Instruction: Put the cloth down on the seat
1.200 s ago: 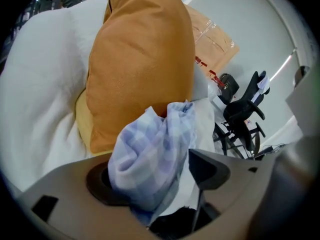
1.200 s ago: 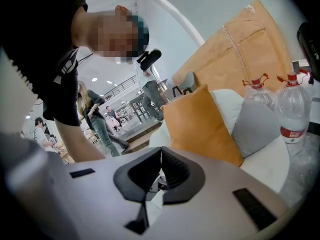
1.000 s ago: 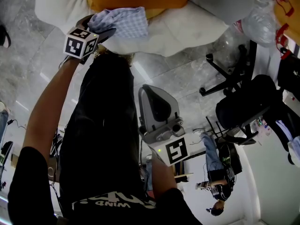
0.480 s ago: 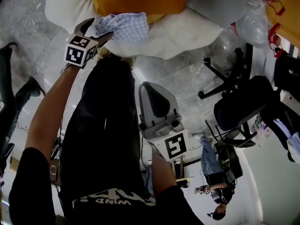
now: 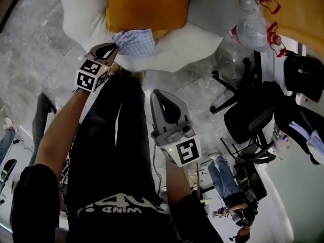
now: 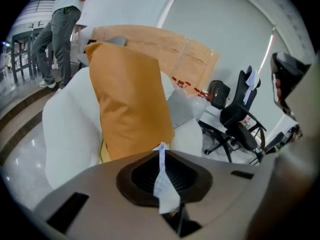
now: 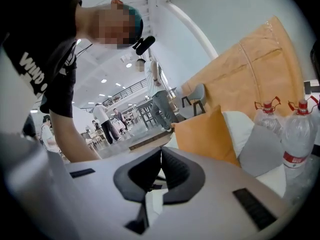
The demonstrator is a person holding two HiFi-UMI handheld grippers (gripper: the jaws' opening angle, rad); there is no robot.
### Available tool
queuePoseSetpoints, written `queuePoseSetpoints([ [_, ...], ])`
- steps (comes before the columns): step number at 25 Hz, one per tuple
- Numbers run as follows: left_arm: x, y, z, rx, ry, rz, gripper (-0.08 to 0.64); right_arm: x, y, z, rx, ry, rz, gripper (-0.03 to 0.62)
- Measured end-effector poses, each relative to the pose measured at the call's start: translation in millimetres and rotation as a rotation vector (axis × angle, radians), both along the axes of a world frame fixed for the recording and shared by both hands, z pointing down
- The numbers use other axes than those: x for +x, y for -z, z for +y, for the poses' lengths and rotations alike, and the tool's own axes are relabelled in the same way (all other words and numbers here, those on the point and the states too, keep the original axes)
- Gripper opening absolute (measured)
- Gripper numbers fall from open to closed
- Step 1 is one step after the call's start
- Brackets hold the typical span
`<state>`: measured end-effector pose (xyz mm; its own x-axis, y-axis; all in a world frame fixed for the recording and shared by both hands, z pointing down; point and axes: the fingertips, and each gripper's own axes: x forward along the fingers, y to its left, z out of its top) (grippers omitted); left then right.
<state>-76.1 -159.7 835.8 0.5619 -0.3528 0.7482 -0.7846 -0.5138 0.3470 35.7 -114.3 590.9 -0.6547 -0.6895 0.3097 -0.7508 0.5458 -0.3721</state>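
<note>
Two grippers, one pinch of checked cloth at the seat's front edge

Left arm reaches forward, forearm bare, and the left gripper [image 5: 112, 47] angles down at the white seat [image 5: 172, 44]. Its fingers [image 6: 140, 176] have just been closing and are clenched on a thin fold of the blue checked cloth [image 5: 134, 41], which bunches over the seat's front part just below the orange cushion [image 5: 147, 6]; whether it rests there I cannot tell. Right forearm stays tucked near the body, and the right gripper [image 5: 159, 97] points ahead over the marble floor [image 5: 30, 49], its fingers [image 7: 137, 176] pressed together on nothing. Bare floor lies left of the seat. On the right, water bottles [image 5: 250, 24] sit at the seat's side and a black office chair [image 5: 250, 115] stands near
</note>
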Motion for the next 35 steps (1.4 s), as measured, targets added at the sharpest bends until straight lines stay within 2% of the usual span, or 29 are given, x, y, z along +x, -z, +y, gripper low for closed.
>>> queuePoseSetpoints([
  [2, 1.8, 40.0, -0.9, -0.007, 0.032, 0.016, 0.008, 3.3, 25.3, -1.3, 0.02, 0.016, -0.003, 0.021],
  [5, 12.9, 117.1, 4.3, 0.017, 0.05, 0.089, 0.006, 10.8, 70.1, -1.7, 0.034, 0.029, -0.006, 0.021],
  [8, 27.3, 197.1, 15.2, 0.083, -0.01, 0.157, 0.006, 15.2, 115.5, -1.6, 0.052, 0.017, -0.016, 0.021],
  [12, 38.7, 296.7, 30.1, 0.165, -0.065, 0.204, 0.006, 15.6, 168.9, 5.5, 0.091, 0.018, -0.011, 0.021],
  [20, 39.2, 461.1, 61.6, 0.4, -0.088, 0.212, 0.006, 7.5, 270.6, 44.5, 0.16, 0.032, -0.084, 0.021],
  [27, 53.1, 555.1, 78.0, 0.595, -0.105, 0.24, 0.006, 10.5, 318.5, 54.0, 0.244, 0.052, -0.12, 0.021],
  [30, 55.4, 585.2, 81.0, 0.635, -0.09, 0.239, 0.006, 10.1, 331.1, 55.4, 0.259, 0.061, -0.121, 0.021],
  [35, 55.3, 594.5, 83.0, 0.684, -0.094, 0.257, 0.006, 12.3, 339.6, 53.8, 0.276, 0.055, -0.131, 0.021],
])
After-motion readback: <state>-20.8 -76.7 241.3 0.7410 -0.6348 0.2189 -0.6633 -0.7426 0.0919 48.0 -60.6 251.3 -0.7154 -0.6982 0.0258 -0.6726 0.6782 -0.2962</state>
